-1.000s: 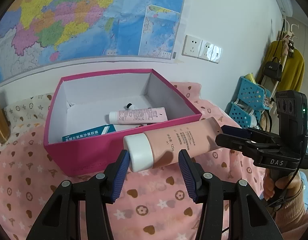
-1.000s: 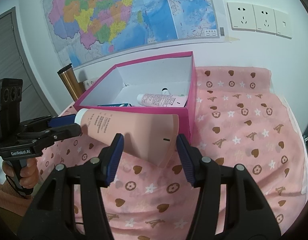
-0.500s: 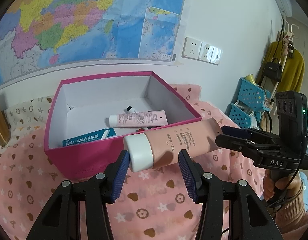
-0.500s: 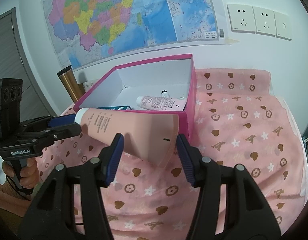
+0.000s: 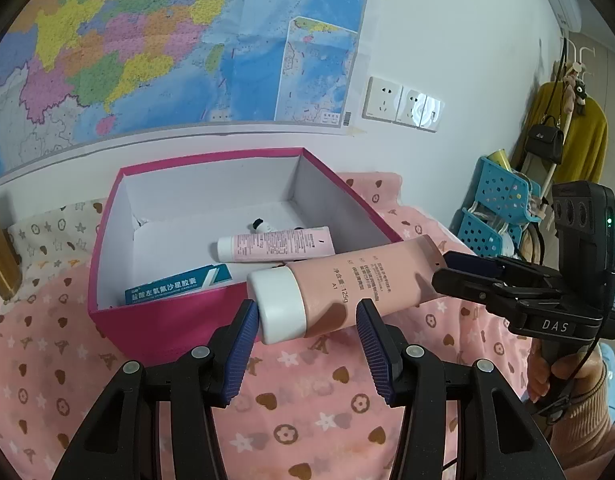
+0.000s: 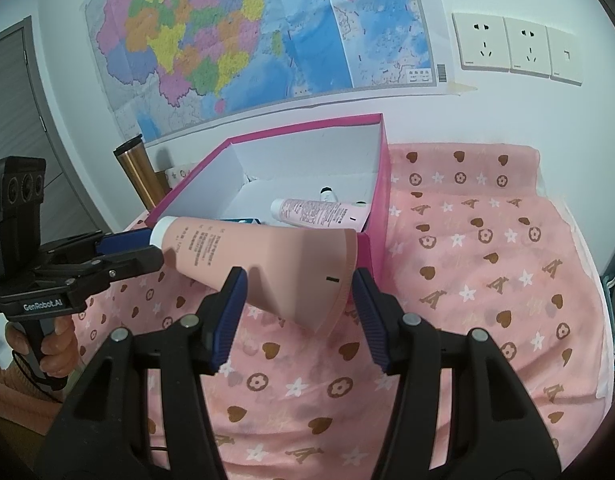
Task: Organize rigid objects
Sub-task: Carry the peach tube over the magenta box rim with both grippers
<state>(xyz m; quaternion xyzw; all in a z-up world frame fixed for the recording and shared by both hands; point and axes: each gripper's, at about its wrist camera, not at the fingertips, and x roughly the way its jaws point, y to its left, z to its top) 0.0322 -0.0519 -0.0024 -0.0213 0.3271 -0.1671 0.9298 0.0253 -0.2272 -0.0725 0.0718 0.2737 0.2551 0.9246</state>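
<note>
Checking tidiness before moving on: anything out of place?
Only the large pink tube: outside the pink box, held aslant above the cloth, left gripper at its cap, right gripper at its crimp.

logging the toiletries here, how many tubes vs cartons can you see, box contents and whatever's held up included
Tubes: 2, the large peach tube held up between both grippers, and the small pink tube in the magenta box.
Cartons: 1, the teal carton in the box.
Total: 3. A small dark-capped item behind the pink tube is too hidden to classify.

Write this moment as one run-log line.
pink tube: aloft by pink box front wall | left gripper: on cap end | right gripper: on crimped end
</note>
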